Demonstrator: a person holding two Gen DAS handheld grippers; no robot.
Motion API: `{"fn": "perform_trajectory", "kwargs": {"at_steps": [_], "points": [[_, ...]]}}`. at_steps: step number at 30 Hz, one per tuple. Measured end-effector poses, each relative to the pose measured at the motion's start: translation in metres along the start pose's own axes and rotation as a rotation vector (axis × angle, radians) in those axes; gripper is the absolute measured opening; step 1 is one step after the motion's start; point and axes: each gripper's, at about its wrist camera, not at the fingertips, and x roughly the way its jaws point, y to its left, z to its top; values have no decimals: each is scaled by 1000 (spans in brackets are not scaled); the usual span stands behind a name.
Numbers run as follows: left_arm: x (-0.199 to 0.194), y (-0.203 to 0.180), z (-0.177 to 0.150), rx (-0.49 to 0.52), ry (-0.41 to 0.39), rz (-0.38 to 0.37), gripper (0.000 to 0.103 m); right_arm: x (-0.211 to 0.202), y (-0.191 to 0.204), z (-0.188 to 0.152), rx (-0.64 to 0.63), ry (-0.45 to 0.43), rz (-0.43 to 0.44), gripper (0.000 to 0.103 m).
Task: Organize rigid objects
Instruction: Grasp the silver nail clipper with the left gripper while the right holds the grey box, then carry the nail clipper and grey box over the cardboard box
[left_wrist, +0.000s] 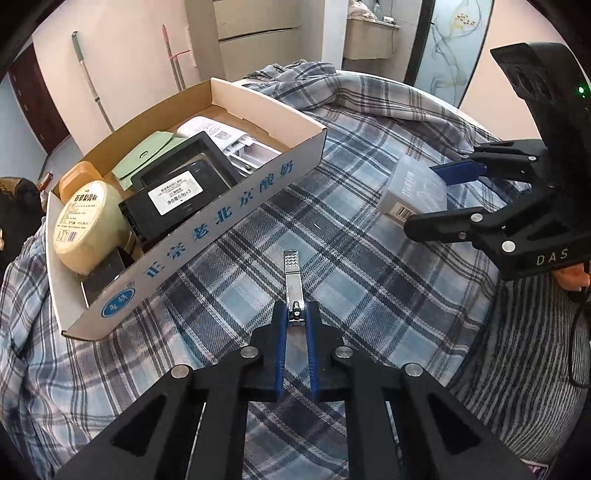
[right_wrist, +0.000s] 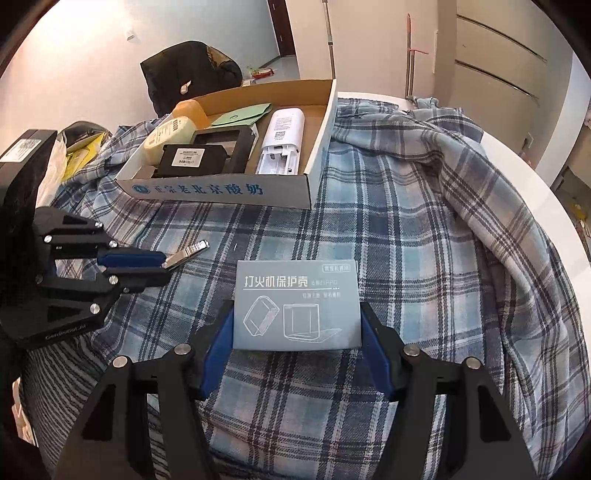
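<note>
My left gripper (left_wrist: 296, 314) is shut on the near end of a silver nail clipper (left_wrist: 291, 280), whose far end points toward the cardboard box (left_wrist: 236, 221). In the right wrist view the same clipper (right_wrist: 186, 254) sticks out of the left gripper (right_wrist: 162, 266). My right gripper (right_wrist: 297, 325) is closed on the sides of a grey lighter-case box (right_wrist: 297, 304). In the left wrist view this box (left_wrist: 413, 190) sits between the right gripper's fingers (left_wrist: 436, 195). Both objects are low over the plaid cloth.
The cardboard box (right_wrist: 221, 188) holds a cream tub (left_wrist: 88, 225), black boxes (left_wrist: 173, 199), a green pouch (left_wrist: 147, 155) and a white device (right_wrist: 282, 144). The plaid cloth (right_wrist: 424, 240) covers a round white table (right_wrist: 535, 177). A dark chair (right_wrist: 184, 70) stands behind.
</note>
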Motion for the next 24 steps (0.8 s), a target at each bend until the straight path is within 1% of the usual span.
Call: {"fn": "perform_trajectory", "kwargs": {"at_steps": [4,8,13,16,20,23,24], "points": [[4,3,3,-33,-3,-8,11,-1,0,0,-2,-5,1,62],[7,1,8,-31,-7,-12,11,-5,0,-1,-8,-16,-14,62],[9,3,11,-48,-11,-23,10,-4,-5,-2,0,-7,-20,62],[4,5,9,-88,-46,7,10,-5,-7,-2,6,-7,-21,62],[-22,0,2,-99,-128,25,10,-10,-9,-1,8,-19,-23,62],[-39,1,-5,-146,-157,43,10,-13,-9,0,7,-26,-27,62],[-44,-1,-7,-150,-152,67,10,-14,-8,1,6,-28,-27,62]]}}
